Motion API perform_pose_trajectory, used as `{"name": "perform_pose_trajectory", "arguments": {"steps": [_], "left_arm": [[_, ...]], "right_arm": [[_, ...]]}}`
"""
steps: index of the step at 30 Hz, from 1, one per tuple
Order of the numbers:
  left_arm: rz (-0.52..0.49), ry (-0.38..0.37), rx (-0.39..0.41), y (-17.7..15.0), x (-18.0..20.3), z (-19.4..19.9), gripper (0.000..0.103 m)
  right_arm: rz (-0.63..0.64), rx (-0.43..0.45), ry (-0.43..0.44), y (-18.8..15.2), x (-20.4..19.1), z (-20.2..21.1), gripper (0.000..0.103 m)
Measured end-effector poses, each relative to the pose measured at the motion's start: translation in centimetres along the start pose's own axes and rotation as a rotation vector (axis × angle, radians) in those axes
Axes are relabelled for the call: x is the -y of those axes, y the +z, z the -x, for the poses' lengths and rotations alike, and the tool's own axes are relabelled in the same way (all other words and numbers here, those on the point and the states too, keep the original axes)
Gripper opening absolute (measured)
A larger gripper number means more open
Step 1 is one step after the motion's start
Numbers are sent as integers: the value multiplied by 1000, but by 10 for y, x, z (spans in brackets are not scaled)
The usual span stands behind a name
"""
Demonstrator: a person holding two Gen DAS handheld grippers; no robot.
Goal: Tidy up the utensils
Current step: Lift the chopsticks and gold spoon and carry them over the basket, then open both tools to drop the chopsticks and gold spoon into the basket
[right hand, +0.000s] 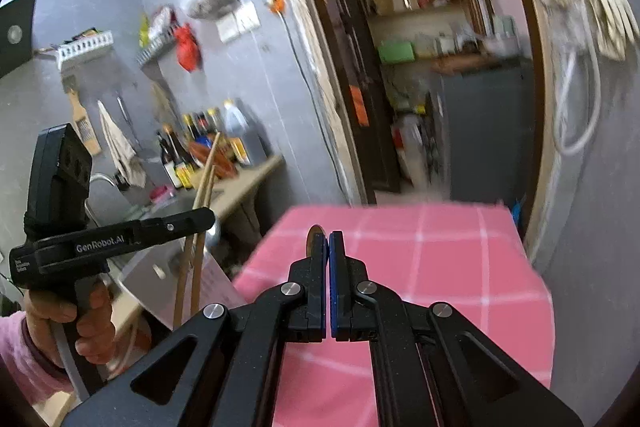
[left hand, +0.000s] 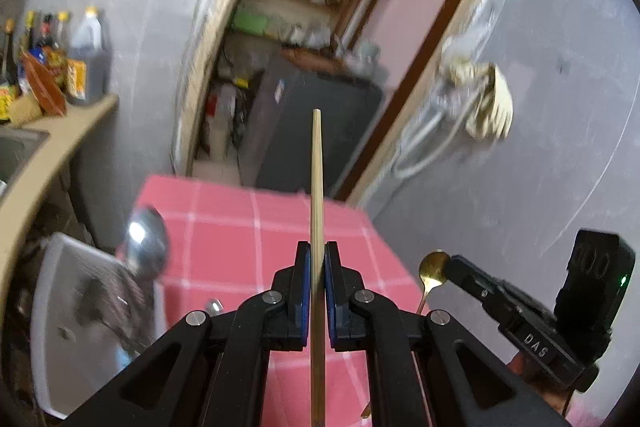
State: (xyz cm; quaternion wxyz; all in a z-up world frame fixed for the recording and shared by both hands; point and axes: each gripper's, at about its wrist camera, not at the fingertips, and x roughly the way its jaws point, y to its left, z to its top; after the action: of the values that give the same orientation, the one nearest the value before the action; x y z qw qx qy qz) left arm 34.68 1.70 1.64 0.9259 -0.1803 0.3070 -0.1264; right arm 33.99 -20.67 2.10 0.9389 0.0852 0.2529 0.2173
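Observation:
My left gripper [left hand: 318, 255] is shut on wooden chopsticks [left hand: 317, 163] that stand upright between its pads, above the pink checked tablecloth [left hand: 224, 227]. In the right wrist view the left gripper [right hand: 206, 217] holds a pair of chopsticks [right hand: 204, 183]. My right gripper [right hand: 328, 241] is shut on a small gold spoon [right hand: 313, 229], whose bowl peeks out left of the pads. In the left wrist view the right gripper [left hand: 450, 265] holds the gold spoon [left hand: 432, 265] upright at the right. A large steel ladle [left hand: 146, 241] stands in a white utensil bin [left hand: 60, 303] at the left.
A counter [left hand: 60, 147] with sauce bottles [left hand: 86, 55] and a sink lies at the left. An open doorway [left hand: 320, 47] with shelves and a dark cabinet is behind the table. A hose and a glove [left hand: 490, 103] hang on the grey wall at the right.

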Motion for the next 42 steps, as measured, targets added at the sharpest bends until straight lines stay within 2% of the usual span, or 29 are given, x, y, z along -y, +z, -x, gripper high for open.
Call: {"name": "perform_pose_trajectory", "arguments": {"steps": [7, 13, 17, 21, 25, 32, 42], "left_arm": [[16, 79, 150, 41, -32, 51, 7], [45, 144, 244, 63, -61, 68, 7], [-8, 199, 310, 60, -71, 68, 7], [-68, 221, 336, 44, -82, 57, 7], [-63, 214, 374, 28, -94, 57, 7], [-58, 192, 377, 7, -101, 56, 7], [-64, 162, 294, -16, -112, 55, 7]], "right_arm": [[55, 94, 65, 43, -58, -10, 2], [95, 123, 81, 45, -99, -33, 2], [147, 132, 63, 32, -117, -46, 2], [196, 121, 59, 16, -133, -60, 2], [255, 102, 56, 1, -146, -70, 2], [289, 69, 68, -22, -156, -80, 2], [228, -26, 129, -46, -149, -92, 3]]}}
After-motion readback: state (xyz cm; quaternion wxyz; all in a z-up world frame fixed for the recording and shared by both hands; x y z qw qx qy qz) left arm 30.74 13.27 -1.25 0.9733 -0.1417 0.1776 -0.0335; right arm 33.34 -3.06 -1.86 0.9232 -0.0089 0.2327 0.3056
